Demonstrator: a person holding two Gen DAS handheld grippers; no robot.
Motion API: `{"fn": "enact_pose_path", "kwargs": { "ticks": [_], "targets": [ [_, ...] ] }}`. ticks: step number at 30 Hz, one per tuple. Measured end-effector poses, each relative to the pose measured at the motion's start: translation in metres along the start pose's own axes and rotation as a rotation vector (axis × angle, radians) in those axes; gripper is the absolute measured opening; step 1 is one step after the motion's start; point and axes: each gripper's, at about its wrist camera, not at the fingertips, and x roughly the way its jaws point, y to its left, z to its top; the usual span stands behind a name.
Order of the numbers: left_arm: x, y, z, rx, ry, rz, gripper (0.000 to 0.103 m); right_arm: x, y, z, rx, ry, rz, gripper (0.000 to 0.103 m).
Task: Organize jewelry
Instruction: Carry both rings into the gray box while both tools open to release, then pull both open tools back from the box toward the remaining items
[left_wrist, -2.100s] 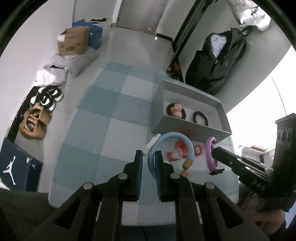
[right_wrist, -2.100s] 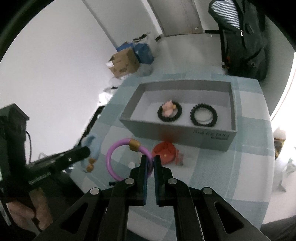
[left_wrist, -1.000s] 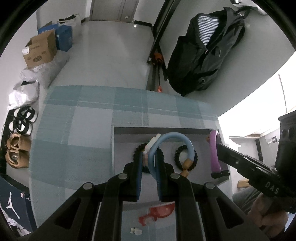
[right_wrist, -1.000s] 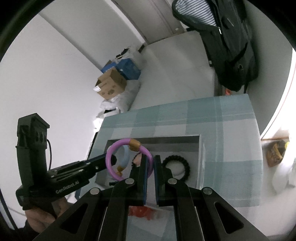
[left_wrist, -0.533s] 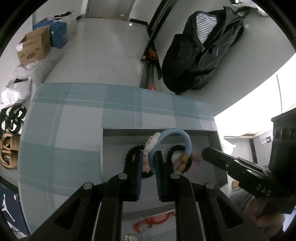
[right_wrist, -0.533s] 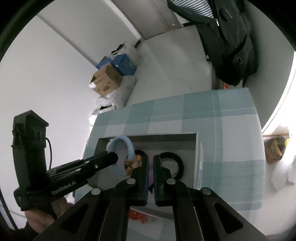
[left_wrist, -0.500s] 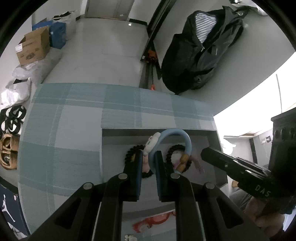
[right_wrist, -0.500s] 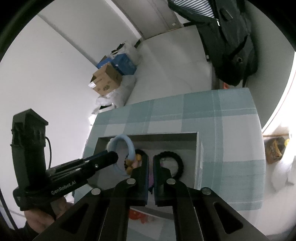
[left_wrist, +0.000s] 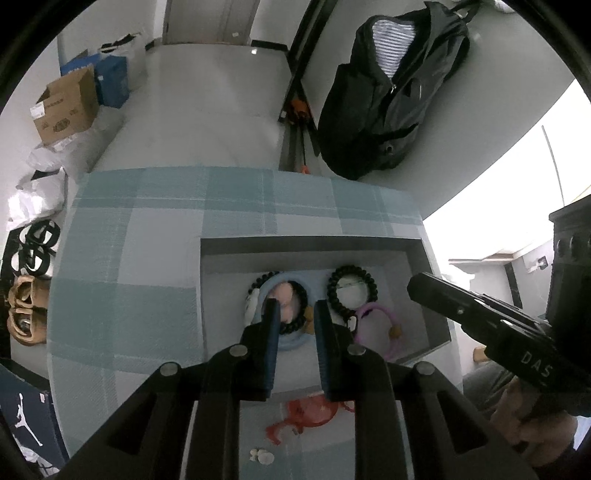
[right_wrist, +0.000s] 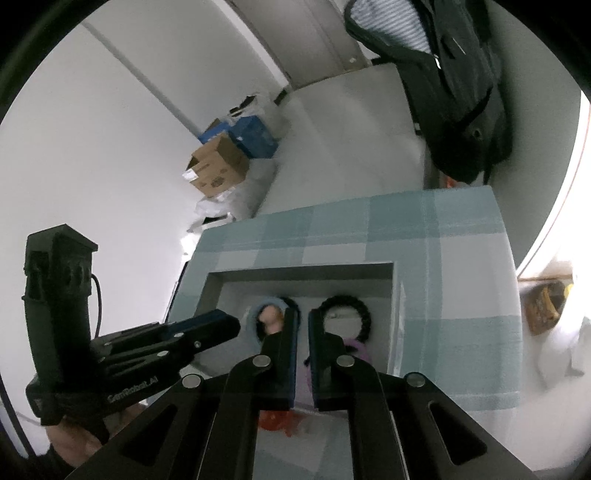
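**Both grippers hang open over the grey jewelry box**

The shallow grey rectangular box (left_wrist: 436, 295) sits on a table covered in a pale blue and white checked cloth (left_wrist: 147, 258). Both handheld tools point down into it from the near side.

The left gripper (left_wrist: 294, 314) hangs over the left half of the box, its two blue-padded fingers (left_wrist: 271, 325) spread moderately wide with nothing between them. Directly below lies the light blue open bangle (left_wrist: 291, 341), flat on the box floor, overlapping a black beaded bracelet with a pink charm (left_wrist: 286, 295) in its middle.

The right gripper (right_wrist: 303, 325) reaches in alongside, angled in from the right. Its fingers (right_wrist: 316, 332) stand a narrow gap apart and grip nothing. In the left camera it shows as a long black bar (left_wrist: 480, 317) slanting above the box's right end, the person's hand (left_wrist: 535, 424) clasping its handle low at the edge.

A second black beaded bracelet (left_wrist: 352, 287) lies in the right half of the box. Just beside it, toward the near wall, rests the pink open bangle with a gold bead (left_wrist: 384, 328), also flat on the floor.

Outside the box, on the cloth near its front wall, lie a red-orange plastic piece (left_wrist: 310, 410) and a small white trinket (left_wrist: 262, 456).
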Motion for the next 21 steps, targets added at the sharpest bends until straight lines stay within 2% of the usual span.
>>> {"fn": "enact_pose_path", "kwargs": {
  "ticks": [11, 14, 16, 18, 20, 21],
  "targets": [
    [-0.021, -0.005, -0.011, 0.035, -0.070, 0.073, 0.014, -0.013, 0.008, -0.008, -0.018, -0.051, 0.006, 0.007],
    [-0.025, -0.004, -0.018, 0.033, -0.078, 0.088, 0.015, -0.017, 0.011, -0.011, -0.026, -0.060, 0.005, 0.017],
    [-0.027, -0.003, -0.024, 0.023, -0.074, 0.102, 0.020, -0.020, 0.012, -0.013, -0.025, -0.069, 0.012, 0.023],
    [-0.029, -0.002, -0.029, 0.011, -0.077, 0.110, 0.040, -0.024, 0.014, -0.016, -0.027, -0.078, 0.017, 0.030],
    [-0.035, -0.002, -0.035, 0.005, -0.097, 0.126, 0.049, -0.028, 0.016, -0.021, -0.026, -0.085, 0.013, 0.036],
    [-0.037, -0.002, -0.037, 0.005, -0.107, 0.132, 0.049, -0.030, 0.016, -0.024, -0.023, -0.087, 0.010, 0.040]
  ]
}}
